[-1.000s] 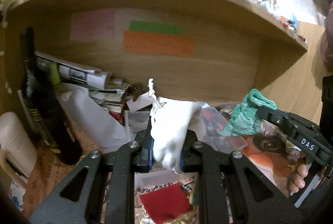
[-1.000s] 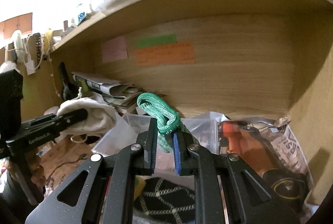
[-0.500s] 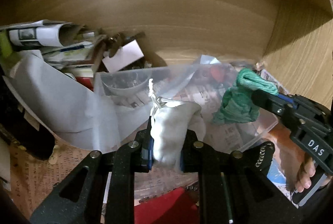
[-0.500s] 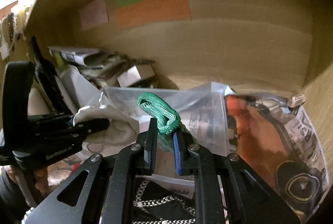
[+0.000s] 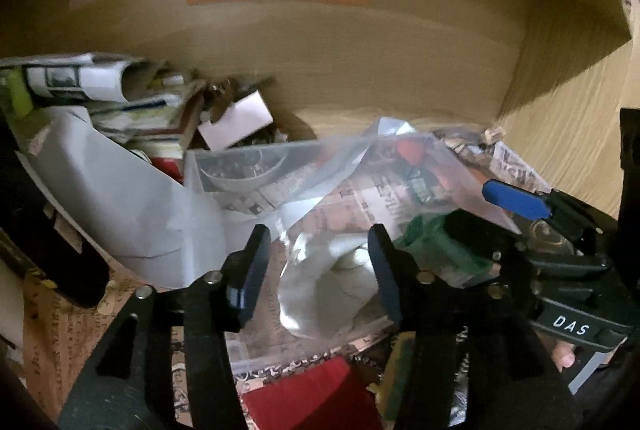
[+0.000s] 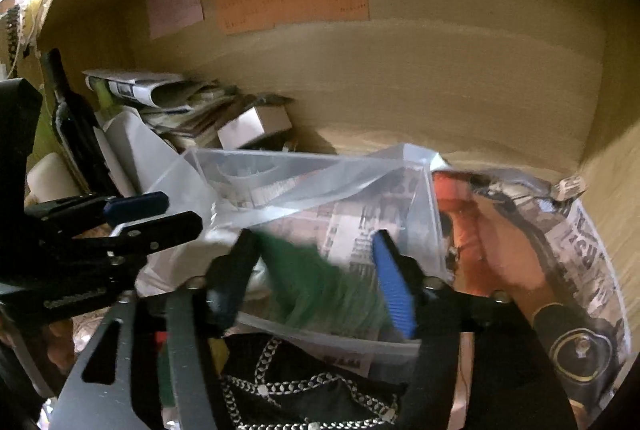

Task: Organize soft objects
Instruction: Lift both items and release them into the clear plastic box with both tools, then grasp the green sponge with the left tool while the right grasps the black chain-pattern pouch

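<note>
A clear plastic box [image 5: 248,158] [image 6: 320,166] stands on the shelf floor. My left gripper [image 5: 318,242] is open just above it; the white cloth pouch [image 5: 332,278] lies loose in the box between and below its fingers. My right gripper [image 6: 316,250] is open too; the green knitted cloth [image 6: 320,286], blurred by motion, is dropping into the box below its fingers. The green cloth also shows in the left wrist view [image 5: 436,246], beside the right gripper [image 5: 496,214]. The left gripper shows at the left of the right wrist view [image 6: 160,210].
Wooden back wall with pink, green and orange notes [image 6: 292,2]. A dark bottle [image 6: 76,122], rolled newspapers [image 6: 152,90] and a small white box [image 6: 256,122] crowd the left. A magazine [image 6: 560,270] lies right. A red cloth [image 5: 312,394] and a black chained item [image 6: 304,382] lie in front.
Both grippers opened. The white pouch dropped from the left gripper into the clear box, and the green cloth left the right gripper and is falling in. Both grippers moved closer to the box.
</note>
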Demonstrator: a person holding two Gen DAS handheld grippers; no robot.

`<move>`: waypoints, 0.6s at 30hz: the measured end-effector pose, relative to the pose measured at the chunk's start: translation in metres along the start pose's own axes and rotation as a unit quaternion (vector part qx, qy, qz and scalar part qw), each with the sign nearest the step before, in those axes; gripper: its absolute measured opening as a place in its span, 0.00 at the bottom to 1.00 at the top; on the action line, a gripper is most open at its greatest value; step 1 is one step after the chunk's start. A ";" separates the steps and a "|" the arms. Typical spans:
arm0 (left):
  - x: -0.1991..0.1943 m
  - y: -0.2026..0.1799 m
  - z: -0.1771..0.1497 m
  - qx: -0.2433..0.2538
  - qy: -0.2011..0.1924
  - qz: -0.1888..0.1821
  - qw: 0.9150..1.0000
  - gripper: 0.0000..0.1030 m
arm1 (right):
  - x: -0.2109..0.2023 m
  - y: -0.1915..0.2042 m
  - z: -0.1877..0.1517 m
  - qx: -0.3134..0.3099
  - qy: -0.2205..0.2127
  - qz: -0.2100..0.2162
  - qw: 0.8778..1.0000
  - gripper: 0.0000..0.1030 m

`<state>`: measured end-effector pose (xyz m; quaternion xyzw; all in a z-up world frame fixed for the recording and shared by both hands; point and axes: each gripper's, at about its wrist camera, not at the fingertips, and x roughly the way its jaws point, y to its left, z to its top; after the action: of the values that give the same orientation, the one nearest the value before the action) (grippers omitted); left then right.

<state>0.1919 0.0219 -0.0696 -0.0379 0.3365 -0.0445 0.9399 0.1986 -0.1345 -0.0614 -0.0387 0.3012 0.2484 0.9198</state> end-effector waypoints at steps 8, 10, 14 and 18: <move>-0.061 -0.006 -0.001 0.008 -0.071 -0.005 0.997 0.67 | -0.044 0.008 0.002 -0.009 -0.055 -0.008 0.998 0.78; -0.073 -0.008 -0.005 0.009 -0.081 -0.008 0.997 0.73 | -0.056 0.008 0.000 -0.012 -0.066 -0.011 0.998 0.81; -0.082 -0.013 -0.018 0.014 -0.079 -0.018 0.997 0.74 | -0.069 0.004 -0.009 -0.012 -0.068 -0.012 0.998 0.82; -0.074 -0.022 -0.035 0.023 -0.051 -0.028 0.998 0.74 | -0.070 0.000 -0.024 -0.013 -0.051 -0.022 0.998 0.82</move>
<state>0.1112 0.0068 -0.0477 -0.0276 0.2856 -0.0761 0.9549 0.1370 -0.1705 -0.0413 -0.0447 0.2492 0.2343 0.9386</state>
